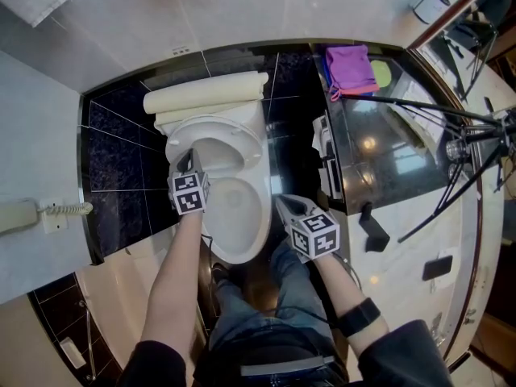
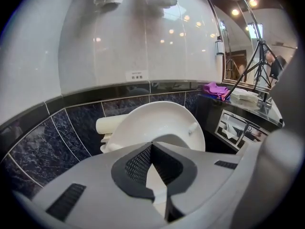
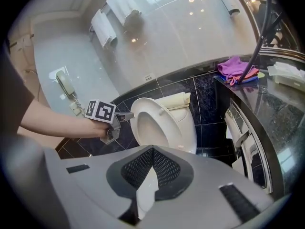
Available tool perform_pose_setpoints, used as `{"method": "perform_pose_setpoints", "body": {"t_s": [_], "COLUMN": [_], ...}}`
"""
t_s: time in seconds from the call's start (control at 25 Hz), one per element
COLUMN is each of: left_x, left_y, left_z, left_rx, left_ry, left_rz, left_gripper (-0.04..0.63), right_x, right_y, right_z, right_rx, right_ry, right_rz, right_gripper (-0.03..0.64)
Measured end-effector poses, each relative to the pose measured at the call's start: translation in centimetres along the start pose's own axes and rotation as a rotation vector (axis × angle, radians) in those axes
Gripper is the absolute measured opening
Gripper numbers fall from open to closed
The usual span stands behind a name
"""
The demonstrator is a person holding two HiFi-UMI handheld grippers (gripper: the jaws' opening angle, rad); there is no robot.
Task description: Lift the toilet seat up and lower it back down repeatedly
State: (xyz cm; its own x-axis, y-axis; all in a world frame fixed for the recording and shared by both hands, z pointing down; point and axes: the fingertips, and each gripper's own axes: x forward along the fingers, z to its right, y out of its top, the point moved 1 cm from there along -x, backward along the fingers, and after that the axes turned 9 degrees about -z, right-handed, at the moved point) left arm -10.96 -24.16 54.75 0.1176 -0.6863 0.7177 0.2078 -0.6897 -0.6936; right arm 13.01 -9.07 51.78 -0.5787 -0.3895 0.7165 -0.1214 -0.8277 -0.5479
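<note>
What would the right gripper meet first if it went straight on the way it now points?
Likely the raised toilet seat, dead ahead of the shut right gripper, though depth is unclear.

Toilet seat (image 2: 183,118) white; wall tiles (image 2: 43,142) black, white-veined; cloth (image 1: 348,64) purple; jeans (image 1: 250,313) blue.

Both arms reach forward and down. The left gripper (image 1: 186,161) is extended farther, its jaws pressed together. The right gripper (image 1: 282,204) sits nearer the body, jaws closed and empty.
</note>
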Motion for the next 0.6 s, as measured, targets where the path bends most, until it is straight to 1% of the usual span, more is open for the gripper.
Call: {"method": "perform_pose_setpoints", "body": {"t_s": [0.16, 0.28, 0.4, 0.52, 0.6], "left_x": [-0.3, -0.9, -2.0, -3.8, -5.5], "left_y": [-0.4, -1.3, -1.5, -1.7, -1.5], "left_z": [-0.3, -0.4, -0.3, 0.6, 1.3], "left_rx": [0.018, 0.025, 0.037, 0.04, 0.049], "left_ry": [0.004, 0.003, -0.002, -0.037, -0.068], "left_rz": [0.002, -0.021, -0.024, -0.042, -0.033], "left_gripper": [-0.003, -0.003, -0.003, -0.003, -0.003], "right_x": [0.3, 0.5, 0.6, 0.7, 0.6], "right_y": [0.2, 0.5, 0.9, 1.2, 1.5], "right_z": [-0.1, -0.6, -1.3, -2.0, -2.5], "right_rx": [-0.008, -0.013, -0.022, -0.039, -0.055], "right_ry": [-0.004, -0.002, 0.0, -0.006, -0.016], "right_rz": [0.0, 0.005, 0.014, 0.019, 0.024], "right_gripper": [0.01, 0.011, 0.011, 0.011, 0.011]}}
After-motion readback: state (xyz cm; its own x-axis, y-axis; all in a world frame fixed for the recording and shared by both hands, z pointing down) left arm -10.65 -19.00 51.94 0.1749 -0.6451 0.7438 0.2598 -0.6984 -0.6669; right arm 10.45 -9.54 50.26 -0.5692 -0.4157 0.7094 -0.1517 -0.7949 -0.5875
